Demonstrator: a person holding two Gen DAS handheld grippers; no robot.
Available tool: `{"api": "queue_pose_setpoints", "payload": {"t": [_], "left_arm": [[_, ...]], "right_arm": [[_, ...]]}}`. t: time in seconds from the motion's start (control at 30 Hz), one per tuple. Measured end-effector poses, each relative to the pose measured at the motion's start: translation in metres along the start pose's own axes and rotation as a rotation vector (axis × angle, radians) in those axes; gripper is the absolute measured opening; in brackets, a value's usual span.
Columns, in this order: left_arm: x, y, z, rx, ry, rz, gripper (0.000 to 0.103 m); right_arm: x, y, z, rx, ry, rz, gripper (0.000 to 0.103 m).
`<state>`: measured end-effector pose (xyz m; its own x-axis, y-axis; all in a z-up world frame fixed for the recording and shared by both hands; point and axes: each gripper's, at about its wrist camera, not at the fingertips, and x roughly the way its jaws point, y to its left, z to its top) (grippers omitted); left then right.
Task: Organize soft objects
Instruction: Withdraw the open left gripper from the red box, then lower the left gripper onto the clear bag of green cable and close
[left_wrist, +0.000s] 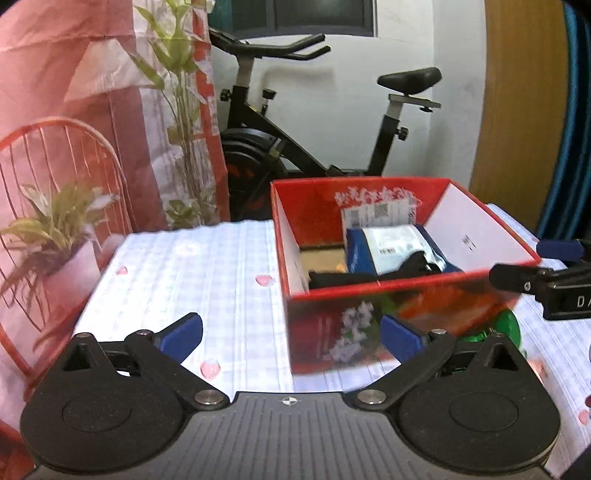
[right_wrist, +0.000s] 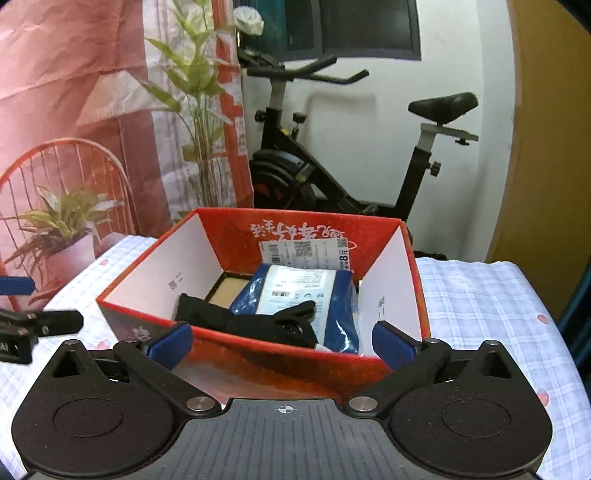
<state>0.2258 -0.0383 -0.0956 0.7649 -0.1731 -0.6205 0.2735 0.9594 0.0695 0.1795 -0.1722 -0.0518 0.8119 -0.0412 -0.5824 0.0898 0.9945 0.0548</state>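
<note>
Both grippers spread wide and empty in front of the red box.

We see the left gripper (left_wrist: 291, 332) with its blue pads (left_wrist: 181, 334) far apart and nothing between them; it stands near the left corner of the box (left_wrist: 317, 328), over the checked cloth (left_wrist: 184, 266). The right gripper (right_wrist: 282, 345) is also spread wide, its pads (right_wrist: 393, 349) on both sides of the near wall of the box (right_wrist: 258, 365), and they press on nothing. Inside the box lie a blue packet (right_wrist: 299, 295) with a white label and a black soft thing (right_wrist: 251, 319) on top of it, toward the near wall. In the left view a green thing (left_wrist: 511, 326) shows just right of the box, but we cannot tell what it is. Far behind stands an exercise bike (left_wrist: 295, 140).
</note>
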Motion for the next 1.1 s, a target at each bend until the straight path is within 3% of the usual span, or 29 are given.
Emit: {"api": "queue_pose_setpoints", "payload": {"t": [0.23, 0.5, 0.57, 0.73, 0.8, 0.87, 0.97, 1.1], "left_arm": [[-0.006, 0.0, -0.029, -0.036, 0.049, -0.04, 0.103], [-0.014, -0.008, -0.065, -0.097, 0.122, -0.082, 0.101], [-0.018, -0.008, -0.074, -0.133, 0.132, -0.101, 0.097], [-0.02, -0.008, -0.089, -0.174, 0.152, -0.133, 0.085], [-0.019, -0.009, -0.092, -0.187, 0.158, -0.145, 0.078], [-0.019, -0.01, -0.096, -0.199, 0.166, -0.166, 0.065], [-0.016, -0.012, -0.1, -0.213, 0.177, -0.223, 0.049], [-0.015, -0.014, -0.105, -0.226, 0.181, -0.272, 0.047]], "right_arm": [[-0.022, 0.001, -0.037, 0.019, -0.038, 0.023, 0.103], [-0.036, 0.016, -0.088, -0.004, 0.03, 0.056, 0.103], [-0.038, 0.021, -0.096, -0.006, 0.068, 0.055, 0.103], [-0.049, 0.029, -0.116, -0.019, 0.062, 0.063, 0.102], [-0.051, 0.029, -0.119, -0.026, 0.067, 0.09, 0.097], [-0.05, 0.03, -0.12, -0.03, 0.081, 0.114, 0.08], [-0.046, 0.028, -0.118, -0.021, 0.096, 0.132, 0.065], [-0.036, 0.025, -0.123, 0.012, 0.136, 0.142, 0.06]]}}
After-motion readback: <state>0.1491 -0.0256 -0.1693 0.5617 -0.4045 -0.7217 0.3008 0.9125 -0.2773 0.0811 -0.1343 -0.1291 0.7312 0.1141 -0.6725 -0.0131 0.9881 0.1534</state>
